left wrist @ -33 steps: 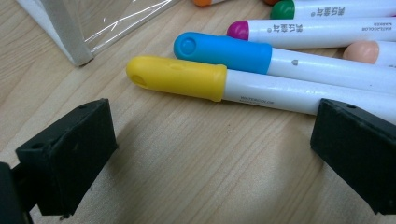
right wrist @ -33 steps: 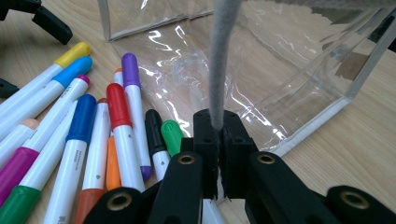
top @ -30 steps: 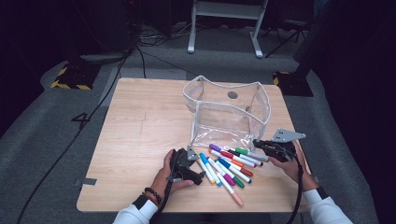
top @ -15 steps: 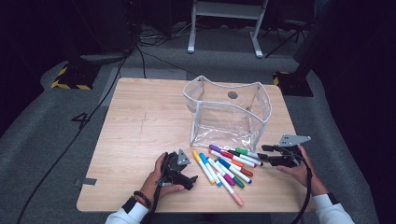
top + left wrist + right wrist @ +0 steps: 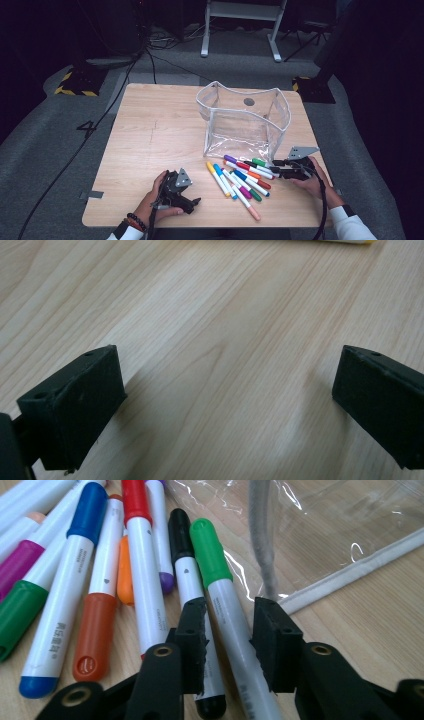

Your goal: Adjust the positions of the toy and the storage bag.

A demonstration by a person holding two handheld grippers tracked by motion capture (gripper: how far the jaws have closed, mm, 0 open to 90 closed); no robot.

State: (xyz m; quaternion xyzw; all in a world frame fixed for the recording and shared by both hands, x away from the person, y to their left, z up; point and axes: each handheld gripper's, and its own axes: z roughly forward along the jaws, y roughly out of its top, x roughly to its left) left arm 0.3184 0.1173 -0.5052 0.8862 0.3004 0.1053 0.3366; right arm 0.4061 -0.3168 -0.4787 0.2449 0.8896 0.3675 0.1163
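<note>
Picking a pen from the pile

The right hand-held gripper (image 5: 227, 630) has the green-capped pen (image 5: 225, 600) between its jaws, which have just been closing; they don't quite squeeze it. The pen lies on the counter (image 5: 150, 135) beside the clear bag (image 5: 245, 125). The left hand-held gripper (image 5: 225, 405) is spread wide over bare wood.

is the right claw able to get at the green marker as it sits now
Probably yes: the right claw already straddles the green marker, jaws closing with small gaps each side. The black marker lies tight beside it and may get pinched too.
</note>
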